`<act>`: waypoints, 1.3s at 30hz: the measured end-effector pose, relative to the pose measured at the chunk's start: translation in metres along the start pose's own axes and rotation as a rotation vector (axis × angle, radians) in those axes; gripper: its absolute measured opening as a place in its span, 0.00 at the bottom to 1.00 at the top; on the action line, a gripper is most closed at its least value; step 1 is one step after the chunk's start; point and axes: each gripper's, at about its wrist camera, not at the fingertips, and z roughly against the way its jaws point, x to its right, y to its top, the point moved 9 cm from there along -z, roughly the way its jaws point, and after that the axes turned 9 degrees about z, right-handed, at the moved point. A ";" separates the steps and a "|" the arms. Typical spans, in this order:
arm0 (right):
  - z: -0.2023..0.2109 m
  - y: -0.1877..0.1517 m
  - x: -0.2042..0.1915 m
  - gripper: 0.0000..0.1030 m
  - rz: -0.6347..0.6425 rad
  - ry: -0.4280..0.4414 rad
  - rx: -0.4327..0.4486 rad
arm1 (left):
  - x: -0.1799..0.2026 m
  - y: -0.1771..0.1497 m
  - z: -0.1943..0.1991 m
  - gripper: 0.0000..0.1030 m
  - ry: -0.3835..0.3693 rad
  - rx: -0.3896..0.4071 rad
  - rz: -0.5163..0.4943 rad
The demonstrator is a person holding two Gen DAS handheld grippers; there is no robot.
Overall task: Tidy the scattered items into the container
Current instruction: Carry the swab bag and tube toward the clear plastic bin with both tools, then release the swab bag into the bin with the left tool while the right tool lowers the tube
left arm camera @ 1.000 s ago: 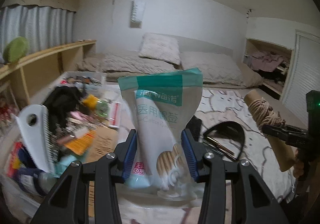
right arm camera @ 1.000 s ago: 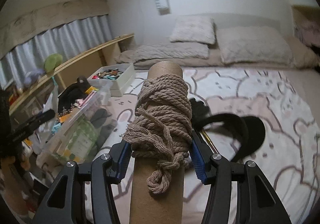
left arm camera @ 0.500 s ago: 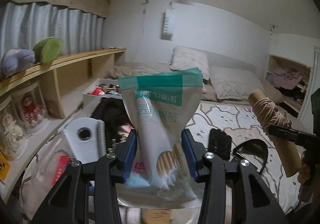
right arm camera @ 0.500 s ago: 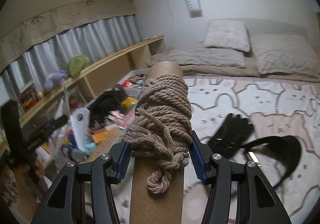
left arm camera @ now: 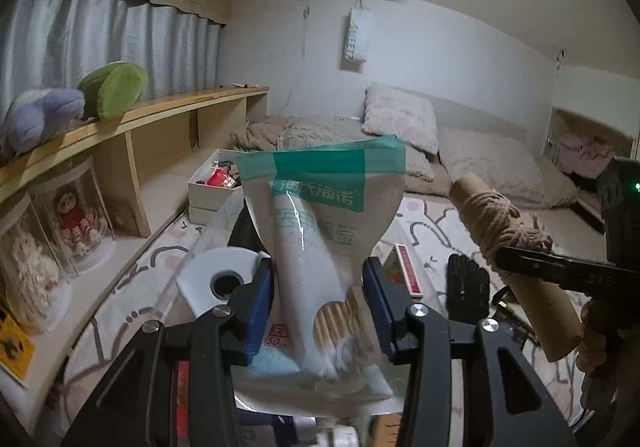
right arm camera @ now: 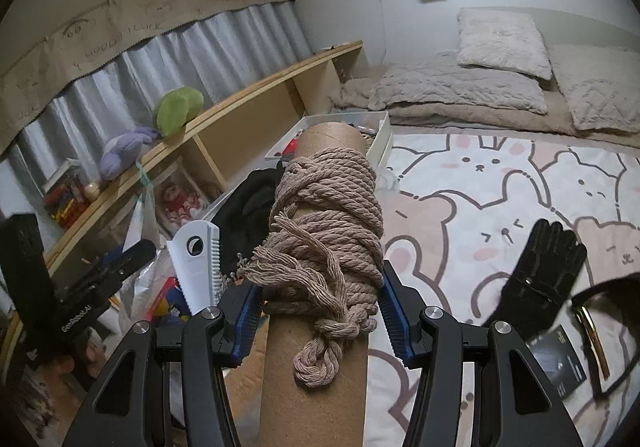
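Note:
My left gripper (left arm camera: 318,295) is shut on a clear bag of cotton swabs (left arm camera: 320,215) with a teal top, held upright. Below and behind it sits a clear plastic bin (left arm camera: 208,239) with a white comb (left arm camera: 220,275) and black cloth inside. My right gripper (right arm camera: 320,311) is shut on a cardboard tube wound with tan rope (right arm camera: 328,215). In the left wrist view that tube (left arm camera: 480,207) hangs to the right, over the mat. A black glove (right arm camera: 540,267) lies flat on the bunny-print mat, and a black visor (right arm camera: 600,327) lies near it at the right edge.
A white box (right arm camera: 380,127) with small items stands beyond the bin by the bedding. A wooden shelf (left arm camera: 160,115) with plush toys and doll cases runs along the left. A red-edged box (left arm camera: 408,271) and a small black card (right arm camera: 560,359) lie on the mat.
Both grippers have swung left and slightly up, so the shelf and bin side fill more of each view. Each still holds its item; the glove and visor have slid right.

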 end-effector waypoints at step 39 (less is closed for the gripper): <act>-0.028 0.058 -0.009 0.53 -0.034 -0.005 -0.012 | 0.035 -0.043 -0.121 0.95 -0.103 -0.564 -0.331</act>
